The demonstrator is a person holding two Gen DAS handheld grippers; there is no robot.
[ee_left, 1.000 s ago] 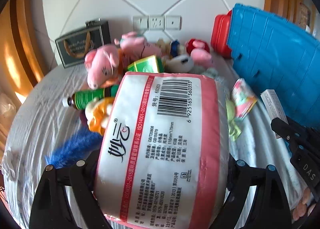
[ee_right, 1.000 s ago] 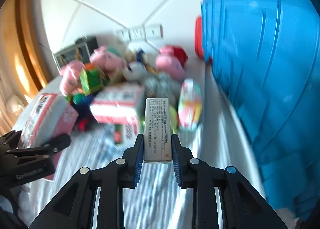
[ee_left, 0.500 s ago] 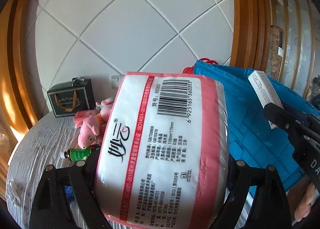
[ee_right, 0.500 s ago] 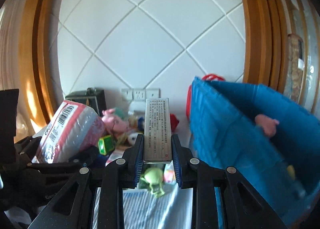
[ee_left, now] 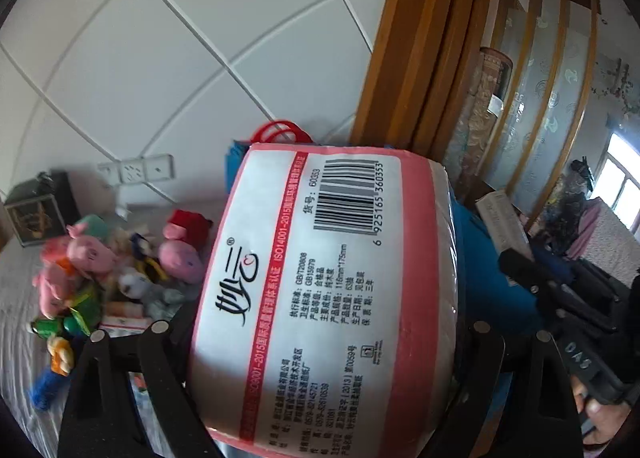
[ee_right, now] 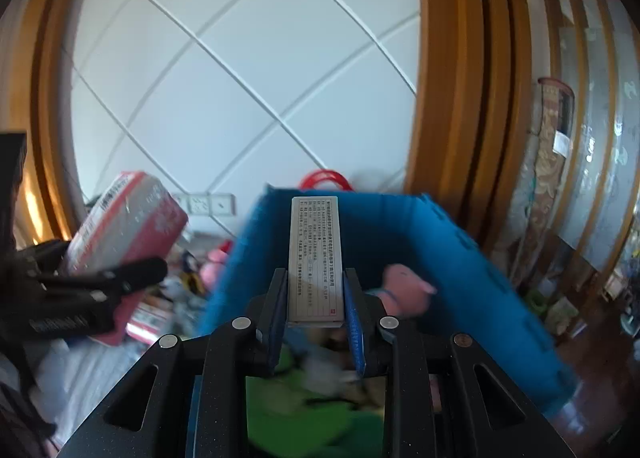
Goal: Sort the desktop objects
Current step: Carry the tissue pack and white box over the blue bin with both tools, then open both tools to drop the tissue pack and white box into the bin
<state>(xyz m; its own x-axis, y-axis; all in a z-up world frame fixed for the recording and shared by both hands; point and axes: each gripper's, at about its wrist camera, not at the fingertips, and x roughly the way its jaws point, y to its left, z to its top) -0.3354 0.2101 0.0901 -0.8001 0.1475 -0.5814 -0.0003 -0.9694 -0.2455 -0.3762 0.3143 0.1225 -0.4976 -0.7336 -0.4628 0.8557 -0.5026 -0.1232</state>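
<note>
My left gripper [ee_left: 320, 342] is shut on a pink-and-white tissue pack [ee_left: 320, 290] and holds it up in the air; the pack also shows in the right wrist view [ee_right: 128, 218]. My right gripper [ee_right: 316, 298] is shut on a slim grey printed box [ee_right: 316, 258] and holds it over the open blue bin [ee_right: 460, 258]. Inside the bin lie a pink plush toy [ee_right: 404, 286] and something green [ee_right: 304, 398]. The blue bin [ee_left: 480, 266] sits just behind the tissue pack in the left wrist view.
A heap of plush toys [ee_left: 120, 266], a green bottle [ee_left: 56, 326] and small packets lie on the grey cloth-covered table [ee_left: 16, 338]. A dark gift bag [ee_left: 36, 210] and wall sockets [ee_left: 136, 170] stand at the back. A red bag handle [ee_right: 326, 178] rises behind the bin.
Both grippers have lifted and swung right. The right gripper with the grey box now hangs over the bin's opening. The tissue pack has moved closer to the bin.
</note>
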